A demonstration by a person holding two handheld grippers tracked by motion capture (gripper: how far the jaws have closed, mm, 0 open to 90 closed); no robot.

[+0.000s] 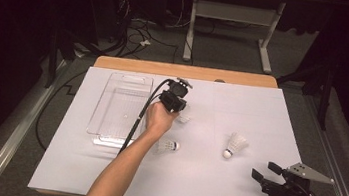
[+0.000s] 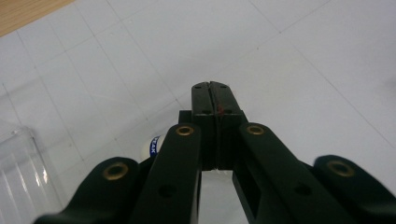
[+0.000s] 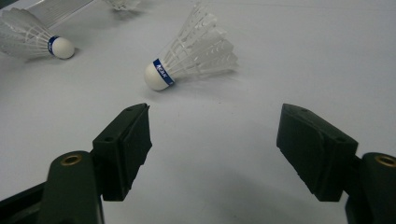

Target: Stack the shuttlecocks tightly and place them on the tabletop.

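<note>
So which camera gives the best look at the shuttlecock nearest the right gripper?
The right gripper view: the shuttlecock lies close ahead of the open jaws, its feathers, white cork and blue band sharp. The high view shows it small on the white table. The left gripper view gives nothing of it.

On the blue band around the white cork of a shuttlecock (image 3: 187,55) lying nearest the right tool's jaws, white lettering is seen; it appears to read "PEAK", though the first letters are unclear. On a second shuttlecock (image 2: 152,146), tucked just beside the left tool's closed jaws, the letters "EAK" are made out on the same kind of blue band. No other text can be read.
</note>
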